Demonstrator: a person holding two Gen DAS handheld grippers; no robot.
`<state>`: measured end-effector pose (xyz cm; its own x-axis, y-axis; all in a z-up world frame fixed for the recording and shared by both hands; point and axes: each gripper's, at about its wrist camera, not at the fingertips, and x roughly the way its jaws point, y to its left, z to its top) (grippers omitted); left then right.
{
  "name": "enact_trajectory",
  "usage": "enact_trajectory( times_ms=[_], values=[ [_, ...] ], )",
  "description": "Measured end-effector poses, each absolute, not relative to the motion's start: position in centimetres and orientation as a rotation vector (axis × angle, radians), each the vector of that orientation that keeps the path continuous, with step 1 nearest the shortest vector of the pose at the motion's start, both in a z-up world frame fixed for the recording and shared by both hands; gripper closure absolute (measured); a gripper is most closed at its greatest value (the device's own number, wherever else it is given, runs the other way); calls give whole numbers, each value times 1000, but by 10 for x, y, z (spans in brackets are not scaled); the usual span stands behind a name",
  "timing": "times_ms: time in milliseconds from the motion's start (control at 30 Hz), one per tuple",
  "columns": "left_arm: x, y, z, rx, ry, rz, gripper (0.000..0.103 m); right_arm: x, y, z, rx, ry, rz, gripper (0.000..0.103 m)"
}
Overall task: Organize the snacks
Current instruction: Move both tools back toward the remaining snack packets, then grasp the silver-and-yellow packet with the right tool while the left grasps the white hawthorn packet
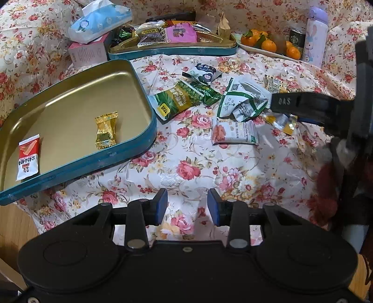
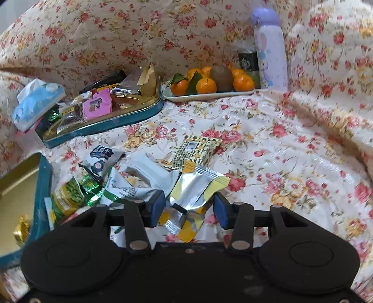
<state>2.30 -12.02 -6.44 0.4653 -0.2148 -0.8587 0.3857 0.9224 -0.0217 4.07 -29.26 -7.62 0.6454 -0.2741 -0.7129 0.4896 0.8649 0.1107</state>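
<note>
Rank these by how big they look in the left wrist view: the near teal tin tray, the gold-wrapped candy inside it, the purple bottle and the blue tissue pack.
1. Near teal tin tray
2. Blue tissue pack
3. Purple bottle, close to the tissue pack, so unsure
4. Gold-wrapped candy

The tray lies nearest the camera, which enlarges it.

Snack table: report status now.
Left gripper open, empty. Right gripper open around silver-yellow packet. Near tin holds two snacks. Loose packets crowd the left.

We count two teal tins [image 1: 130, 149] [image 1: 172, 50], two wrapped snacks in the near tin [image 1: 28, 156] [image 1: 106, 129], one plate of fruit [image 2: 209, 96], one purple bottle [image 2: 270, 49], and two tissue packs [image 1: 100, 22] [image 1: 87, 52].
</note>
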Motion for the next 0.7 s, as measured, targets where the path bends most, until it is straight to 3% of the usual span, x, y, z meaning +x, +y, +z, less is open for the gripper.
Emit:
enact_trajectory(
  times_ms=[700],
  values=[
    [43, -152, -63, 261, 876, -462, 56, -3, -304, -78, 314, 765, -478, 57]
  ],
)
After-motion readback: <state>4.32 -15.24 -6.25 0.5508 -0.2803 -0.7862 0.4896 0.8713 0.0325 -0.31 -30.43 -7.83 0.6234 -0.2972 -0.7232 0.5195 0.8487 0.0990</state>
